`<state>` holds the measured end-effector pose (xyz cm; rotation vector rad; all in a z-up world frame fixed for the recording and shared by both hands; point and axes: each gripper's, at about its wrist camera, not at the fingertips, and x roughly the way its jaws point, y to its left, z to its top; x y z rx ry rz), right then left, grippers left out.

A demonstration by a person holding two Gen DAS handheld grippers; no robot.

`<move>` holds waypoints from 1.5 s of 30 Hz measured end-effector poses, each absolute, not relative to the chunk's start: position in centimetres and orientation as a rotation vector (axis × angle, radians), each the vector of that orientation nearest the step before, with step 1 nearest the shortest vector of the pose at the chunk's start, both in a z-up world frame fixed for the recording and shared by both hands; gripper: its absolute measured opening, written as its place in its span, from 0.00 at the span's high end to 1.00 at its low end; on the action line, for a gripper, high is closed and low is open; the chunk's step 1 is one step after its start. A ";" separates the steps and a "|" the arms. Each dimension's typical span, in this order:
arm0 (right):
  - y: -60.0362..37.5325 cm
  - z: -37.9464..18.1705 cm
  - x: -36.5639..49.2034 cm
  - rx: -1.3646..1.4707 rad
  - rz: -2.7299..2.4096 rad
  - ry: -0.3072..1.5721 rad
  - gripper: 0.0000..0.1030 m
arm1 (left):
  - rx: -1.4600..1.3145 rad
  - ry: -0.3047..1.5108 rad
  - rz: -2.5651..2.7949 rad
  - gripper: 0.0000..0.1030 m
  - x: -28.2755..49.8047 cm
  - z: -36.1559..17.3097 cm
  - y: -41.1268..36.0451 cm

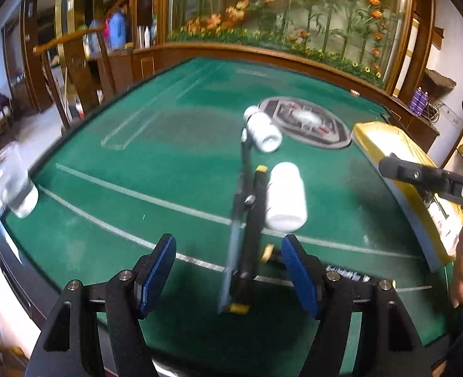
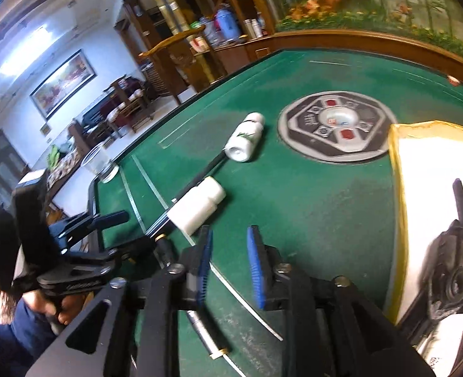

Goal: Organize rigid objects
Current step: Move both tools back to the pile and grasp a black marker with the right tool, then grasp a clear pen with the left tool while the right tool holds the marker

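Reaching for the long black tool (image 1: 244,220) with both grippers apart and empty.
The left gripper (image 1: 228,270) could bump the near white bottle (image 1: 285,198), rolling it across the table (image 1: 105,204).

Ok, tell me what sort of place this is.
Probably a living room in a home, at an automatic mahjong table: green felt with a central control panel. A framed painting hangs on the wall, and wooden chairs stand beyond.
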<state>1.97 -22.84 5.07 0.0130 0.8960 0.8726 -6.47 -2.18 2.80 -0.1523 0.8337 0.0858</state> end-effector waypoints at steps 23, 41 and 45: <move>-17.7 1.7 -3.1 -0.363 0.938 0.926 0.85 | -0.133 0.892 0.086 0.44 -5.1 1.7 0.6; -18.2 1.6 -1.6 -0.285 0.901 0.960 0.86 | 0.007 0.968 0.046 0.44 -1.8 1.0 -0.3; -18.5 1.7 -1.4 -0.259 0.894 0.961 0.86 | 0.051 0.953 0.060 0.53 -0.6 1.0 -1.8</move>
